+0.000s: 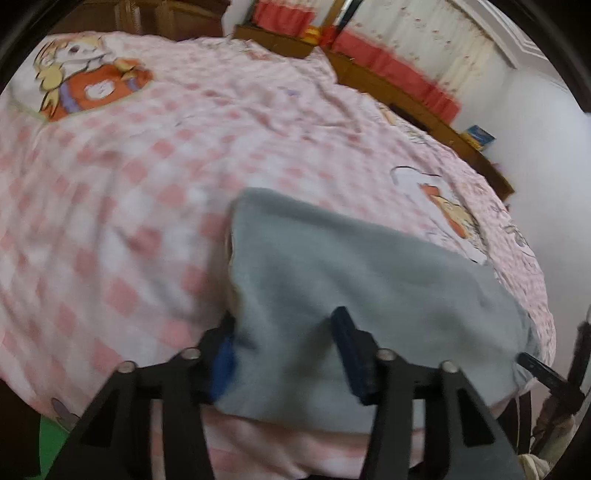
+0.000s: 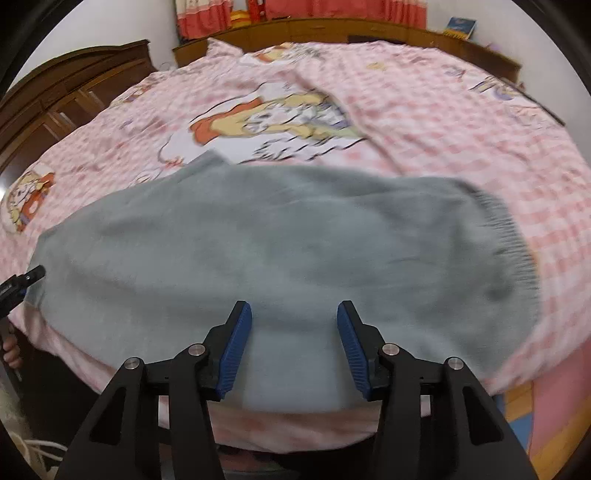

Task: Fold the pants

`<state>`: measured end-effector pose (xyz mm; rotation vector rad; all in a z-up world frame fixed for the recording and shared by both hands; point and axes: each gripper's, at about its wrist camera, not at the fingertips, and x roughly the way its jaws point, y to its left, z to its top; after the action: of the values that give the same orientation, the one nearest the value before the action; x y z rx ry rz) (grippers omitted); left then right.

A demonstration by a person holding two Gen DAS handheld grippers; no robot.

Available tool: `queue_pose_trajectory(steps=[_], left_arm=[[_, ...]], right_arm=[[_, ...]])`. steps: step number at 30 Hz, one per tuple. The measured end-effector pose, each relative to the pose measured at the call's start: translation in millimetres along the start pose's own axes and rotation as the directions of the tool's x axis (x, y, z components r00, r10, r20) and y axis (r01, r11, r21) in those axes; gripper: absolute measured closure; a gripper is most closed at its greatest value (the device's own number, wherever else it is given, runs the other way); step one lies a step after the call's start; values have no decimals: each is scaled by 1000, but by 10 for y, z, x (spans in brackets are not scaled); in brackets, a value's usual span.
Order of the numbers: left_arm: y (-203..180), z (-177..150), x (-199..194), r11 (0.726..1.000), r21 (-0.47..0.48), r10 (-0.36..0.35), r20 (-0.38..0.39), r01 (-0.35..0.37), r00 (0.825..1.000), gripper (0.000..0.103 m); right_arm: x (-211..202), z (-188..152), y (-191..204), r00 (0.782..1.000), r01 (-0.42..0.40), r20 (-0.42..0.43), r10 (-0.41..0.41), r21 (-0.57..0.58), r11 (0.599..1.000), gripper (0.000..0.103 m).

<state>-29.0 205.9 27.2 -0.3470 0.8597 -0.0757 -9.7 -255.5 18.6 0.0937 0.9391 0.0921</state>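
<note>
Grey pants lie folded lengthwise across the near edge of a bed covered with a pink checked sheet. Their ribbed waistband points right. My right gripper hovers open over the pants' near edge, its blue pads spread wide. In the left wrist view the pants end at a left edge beside my left gripper. It is open, and grey cloth lies between its fingers and partly over the left finger. Each gripper shows at the edge of the other's view: right gripper, left gripper.
A dark wooden headboard stands at the bed's left end. A wooden ledge with red curtains and a blue book runs along the far side. A hand shows at the left edge, and a coloured mat lies on the floor.
</note>
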Motion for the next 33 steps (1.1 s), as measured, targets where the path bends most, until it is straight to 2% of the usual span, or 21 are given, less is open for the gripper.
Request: queue_pose_trajectory(steps=[2,4,5,7,10,12,15,19,20,21,24,28,33], left_arm=[[-84,-20,-36,999,44,18,23,-19,1000,56],[-83,-45,-32,997,57,58,37,-60,998,56],[-49,-49,8,991,52,120,45,-122,992,56],[73,-59,96,979,10,202,34,-203,979,54],[189,-75,121,985,-78,156,49,-152,987,54],[172,-86,111,987,-80,145,59,-141,988,55],[128,-94,111,991,-79,110,65,-105,992,67],[74,-97,156,990,-74,124,68,-119,990,69],[82,-88,149,990,-74,123,69,-118,990,72],[87,-89,134,991,-77,116,71,-111,991,86],[93,-67,33,992,-98,86,82,-78,993,93],[49,-20,-190,994,-103,52,121,-39,991,94],[-182,87,-533,997,-75,-10,169,23,985,95]], right_arm=[[127,-55,74,1000,12,-28,-12,-7,1000,50],[177,-128,111,1000,26,0,-26,-17,1000,48],[181,-154,120,1000,26,12,-25,-23,999,47],[185,-176,113,1000,17,24,-17,-19,1000,46],[198,-176,79,1000,-3,27,3,9,1000,45],[203,-181,80,999,-6,32,5,20,1000,44],[212,-184,110,999,0,35,0,12,1000,40],[215,-185,120,999,-2,38,1,13,1000,39],[220,-183,126,999,0,39,0,9,1000,38],[223,-182,132,999,3,40,-3,5,1000,38],[215,-179,124,999,-2,39,2,2,1000,38],[158,-164,45,999,-45,30,44,32,998,39],[28,-144,-42,995,-94,20,93,65,993,52]])
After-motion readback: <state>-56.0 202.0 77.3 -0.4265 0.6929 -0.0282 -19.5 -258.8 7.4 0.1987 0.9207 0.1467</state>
